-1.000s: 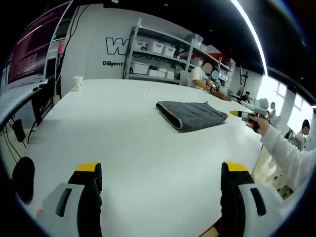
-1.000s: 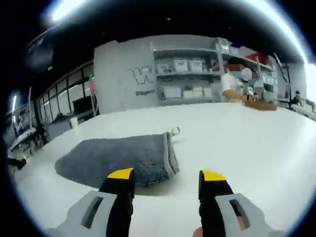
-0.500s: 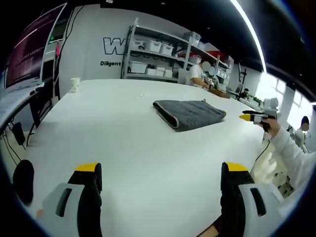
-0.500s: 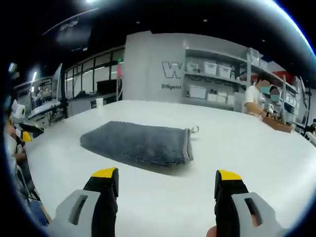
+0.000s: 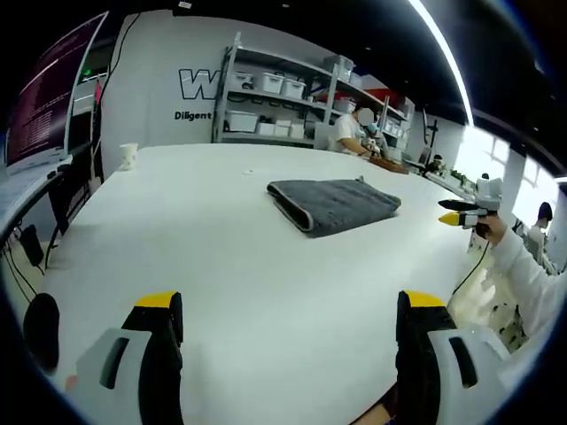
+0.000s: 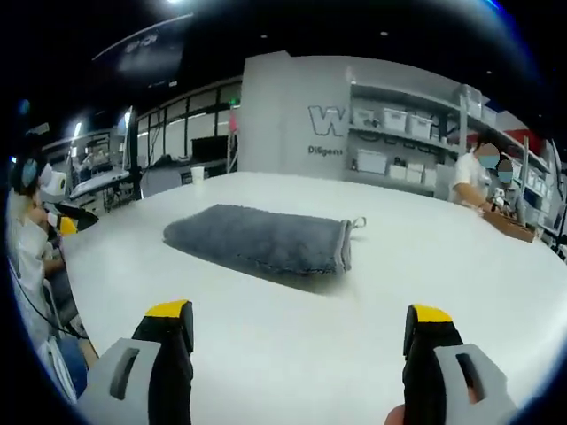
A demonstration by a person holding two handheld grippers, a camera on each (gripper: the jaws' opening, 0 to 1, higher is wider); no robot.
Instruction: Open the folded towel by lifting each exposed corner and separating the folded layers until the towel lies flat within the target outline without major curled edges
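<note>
Left tool open, jaws wide apart and holding nothing, raised above bare white worktop. Right tool likewise spread and empty, also seen small at 3 o'clock in the left gripper view, off the worktop's edge. Neither touching the towel, both well apart from it.

Task judged not yet begun: no corner lifted, no layer separated, everything left to do. No target outline discernible on the worktop.

Towel grey, plush, folded into a thick oblong, lying at 12 to 1 o'clock in the left gripper view, at 12 o'clock beyond the jaws in the right gripper view. Folded layers stacked along one short end, showing a paler edge binding and a small hanging loop at that end's far corner. Opposite end rounded, soft, lying low.
</note>
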